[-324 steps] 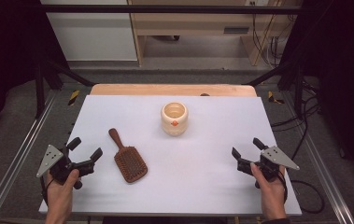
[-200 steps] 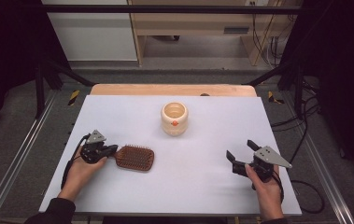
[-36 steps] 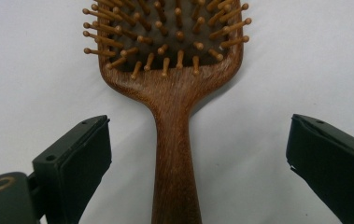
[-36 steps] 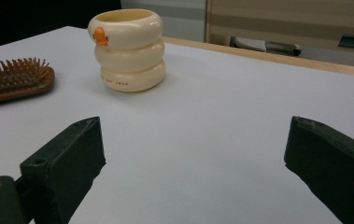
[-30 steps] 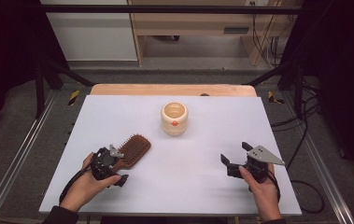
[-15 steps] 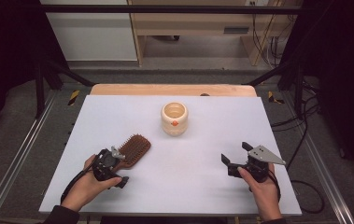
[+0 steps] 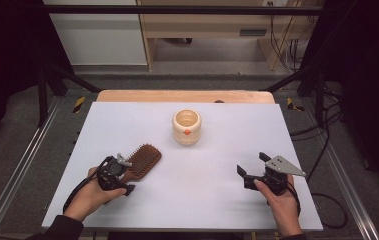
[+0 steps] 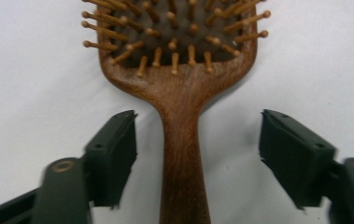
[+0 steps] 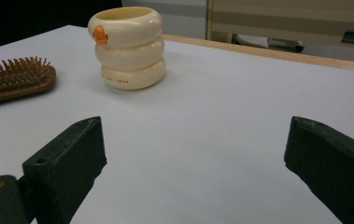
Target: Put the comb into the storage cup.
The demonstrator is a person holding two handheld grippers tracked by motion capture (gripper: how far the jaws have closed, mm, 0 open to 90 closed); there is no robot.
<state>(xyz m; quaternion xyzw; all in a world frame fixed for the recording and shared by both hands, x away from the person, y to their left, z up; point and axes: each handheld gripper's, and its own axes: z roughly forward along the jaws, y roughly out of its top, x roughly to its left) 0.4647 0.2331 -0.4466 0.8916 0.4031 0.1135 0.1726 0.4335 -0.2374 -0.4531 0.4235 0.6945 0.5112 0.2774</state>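
Note:
A brown wooden hairbrush (image 7: 144,157) lies bristles up at the near left of the white table (image 7: 217,155), its handle pointing toward the person. My left gripper (image 7: 126,175) straddles that handle. In the left gripper view the handle (image 8: 181,154) runs between the jaws with a gap on each side. The jaws have just been closing and the pads do not touch the wood. My right gripper (image 7: 252,165) hovers open at the near right, with nothing between its fingers (image 9: 195,154). A cream ringed cup (image 7: 187,126) with an orange mark stands upright in the middle.
A wooden strip (image 7: 184,96) borders the table's far edge. Metal frame rails (image 7: 22,165) run along both sides, and cables (image 7: 327,145) lie on the floor to the right. In the right gripper view the cup (image 9: 128,46) stands ahead and the brush head (image 9: 13,79) at the left.
The brush has been turned, its head now pointing toward the cup. My left hand came in from the table's left edge to the handle. The right gripper shifted slightly inward.

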